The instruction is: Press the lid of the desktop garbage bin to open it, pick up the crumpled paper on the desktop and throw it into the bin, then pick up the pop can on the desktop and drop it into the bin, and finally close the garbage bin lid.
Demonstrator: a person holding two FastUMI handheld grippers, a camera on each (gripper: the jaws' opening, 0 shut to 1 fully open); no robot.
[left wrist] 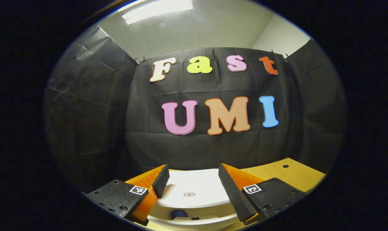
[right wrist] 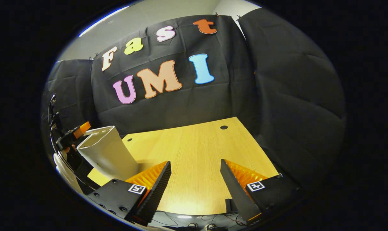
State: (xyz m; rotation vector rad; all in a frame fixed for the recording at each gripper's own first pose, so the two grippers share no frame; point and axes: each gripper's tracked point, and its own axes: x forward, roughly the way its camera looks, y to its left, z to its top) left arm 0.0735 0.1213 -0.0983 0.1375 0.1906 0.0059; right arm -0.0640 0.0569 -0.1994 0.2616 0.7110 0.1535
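The white bin lid (left wrist: 194, 184), marked with a small red ring, lies just under my left gripper (left wrist: 192, 173), which is open with one finger on each side above it. In a dark gap below the lid's near edge sits something blue (left wrist: 178, 213); I cannot tell what it is. In the right gripper view the white bin (right wrist: 108, 154) stands at the table's left, with the other gripper (right wrist: 74, 132) and a hand over its top. My right gripper (right wrist: 195, 165) is open above the bare wooden table (right wrist: 200, 150), holding nothing.
The light wooden table has small round holes (right wrist: 223, 127) near its far edge. Black cloth walls close in behind and on both sides. Cables (right wrist: 194, 224) lie below the table's near edge.
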